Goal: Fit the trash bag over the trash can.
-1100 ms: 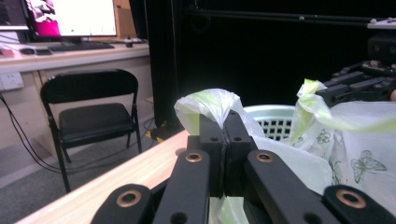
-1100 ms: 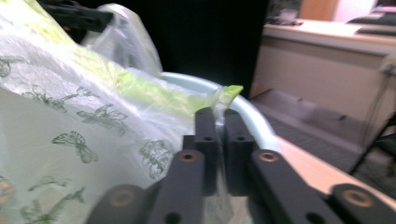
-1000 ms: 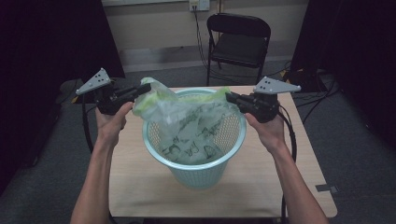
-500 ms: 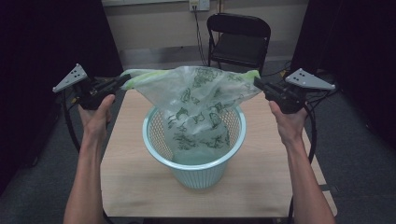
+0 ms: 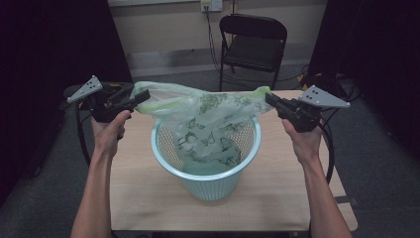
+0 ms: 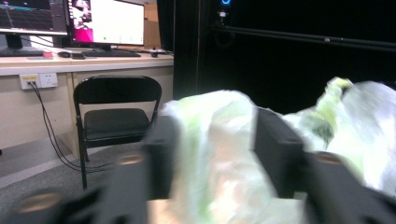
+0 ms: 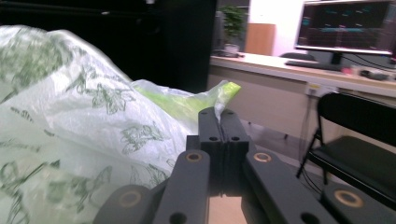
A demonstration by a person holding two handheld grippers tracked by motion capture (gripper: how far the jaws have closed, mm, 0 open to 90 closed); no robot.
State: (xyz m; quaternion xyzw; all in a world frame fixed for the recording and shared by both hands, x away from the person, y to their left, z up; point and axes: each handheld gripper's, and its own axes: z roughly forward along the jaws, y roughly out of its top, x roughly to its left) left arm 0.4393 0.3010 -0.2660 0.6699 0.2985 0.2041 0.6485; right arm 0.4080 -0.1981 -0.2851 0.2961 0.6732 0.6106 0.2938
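A thin plastic bag point(image 5: 208, 116) printed with green butterflies is stretched wide above a light-blue mesh wastebasket point(image 5: 218, 186), its lower part hanging inside. My left gripper point(image 5: 141, 95) is at the bag's left edge. Its jaws have just been opening and stand apart, with bag film point(image 6: 212, 154) lying loosely between them in the left gripper view. My right gripper point(image 5: 269, 98) is at the bag's right corner, shut on the green rim of the bag point(image 7: 219, 100), which pokes out past the closed jaws point(image 7: 219, 116).
The basket stands in the middle of a wooden table point(image 5: 148, 198). A black folding chair point(image 5: 252, 44) sits behind the table by the wall. A desk with monitors point(image 6: 107, 23) is farther off. Dark curtains hang on both sides.
Both hands have swung outward, pulling the bag's mouth from bunched over the basket to stretched wide above it. The left jaws have parted since then.
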